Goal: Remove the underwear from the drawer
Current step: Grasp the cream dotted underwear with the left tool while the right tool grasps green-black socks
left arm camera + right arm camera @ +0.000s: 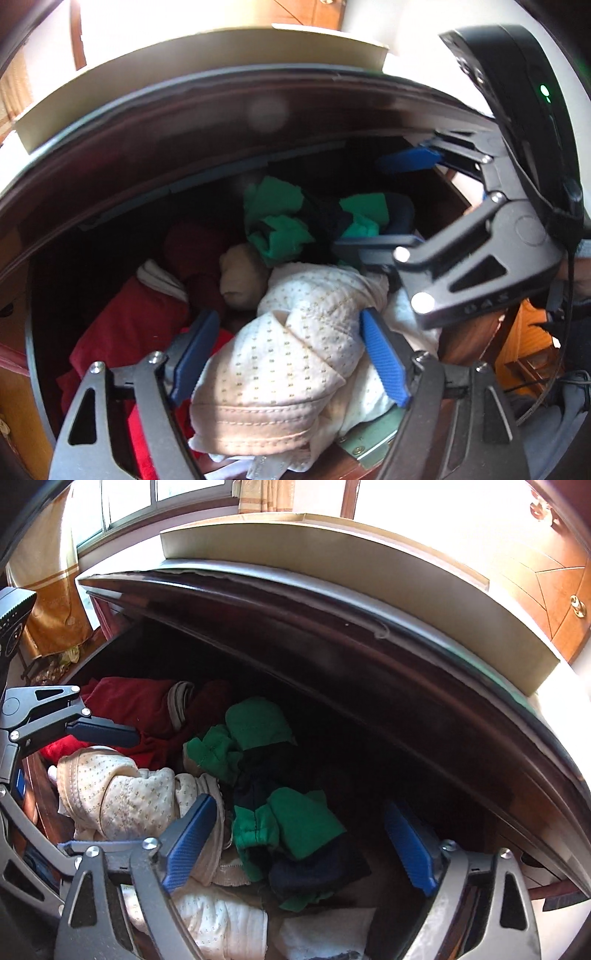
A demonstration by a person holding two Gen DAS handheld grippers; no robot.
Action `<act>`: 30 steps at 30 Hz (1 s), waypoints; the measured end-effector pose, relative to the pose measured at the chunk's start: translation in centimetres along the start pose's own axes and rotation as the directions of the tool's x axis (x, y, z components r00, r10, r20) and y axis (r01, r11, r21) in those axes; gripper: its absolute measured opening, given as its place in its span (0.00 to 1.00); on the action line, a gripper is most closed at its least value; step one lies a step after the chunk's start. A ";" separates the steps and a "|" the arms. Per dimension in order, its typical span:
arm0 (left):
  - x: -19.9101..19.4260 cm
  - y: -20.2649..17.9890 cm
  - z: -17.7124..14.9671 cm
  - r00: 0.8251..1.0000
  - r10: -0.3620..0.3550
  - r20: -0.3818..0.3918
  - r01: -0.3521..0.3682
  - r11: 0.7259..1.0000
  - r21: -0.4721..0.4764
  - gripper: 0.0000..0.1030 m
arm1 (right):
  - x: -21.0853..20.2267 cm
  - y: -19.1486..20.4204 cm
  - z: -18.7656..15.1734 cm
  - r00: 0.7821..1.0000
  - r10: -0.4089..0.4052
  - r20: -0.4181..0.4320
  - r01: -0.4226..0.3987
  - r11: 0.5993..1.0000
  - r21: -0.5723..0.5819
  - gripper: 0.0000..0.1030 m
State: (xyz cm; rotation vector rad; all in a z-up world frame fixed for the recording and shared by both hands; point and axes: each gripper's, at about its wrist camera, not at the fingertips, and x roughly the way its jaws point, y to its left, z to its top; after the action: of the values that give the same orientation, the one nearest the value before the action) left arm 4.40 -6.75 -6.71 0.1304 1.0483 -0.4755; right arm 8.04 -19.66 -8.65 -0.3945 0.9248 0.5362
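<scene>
L gripper (290, 356) fingers wide, straddling cream dotted underwear (295, 354) at drawer (221, 125) near edge. R gripper (314, 849) wide over green/navy pair (295, 823). Risk: pinch snags neighbouring red garment (122, 332), drags extras out.

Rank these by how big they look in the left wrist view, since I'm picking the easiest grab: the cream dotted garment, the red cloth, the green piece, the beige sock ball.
1. cream dotted garment, though it lies nearest the camera
2. red cloth
3. green piece
4. beige sock ball

The red cloth is partly hidden, so its rank is unsure.
</scene>
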 end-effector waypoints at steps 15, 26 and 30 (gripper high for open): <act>3.1 -1.6 1.5 0.995 -0.014 -0.100 0.016 1.000 0.017 0.64 | 3.7 0.7 0.1 0.986 0.091 -0.140 -0.089 0.996 0.024 0.51; 1.4 -0.6 -0.1 0.999 -0.032 -0.022 0.033 0.999 0.010 0.37 | 0.3 0.2 -0.7 0.992 0.125 0.002 -0.125 0.991 0.046 0.34; 0.3 -0.4 -0.6 0.999 -0.033 0.023 0.032 0.999 0.010 0.36 | -0.9 -0.3 -1.3 0.988 0.145 0.045 -0.147 0.988 0.052 0.34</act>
State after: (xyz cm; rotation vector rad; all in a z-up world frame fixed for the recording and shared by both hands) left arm 3.85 -7.00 -7.20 0.1162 1.0270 -0.5104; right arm 6.93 -20.87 -8.57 -0.2668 0.9315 0.6488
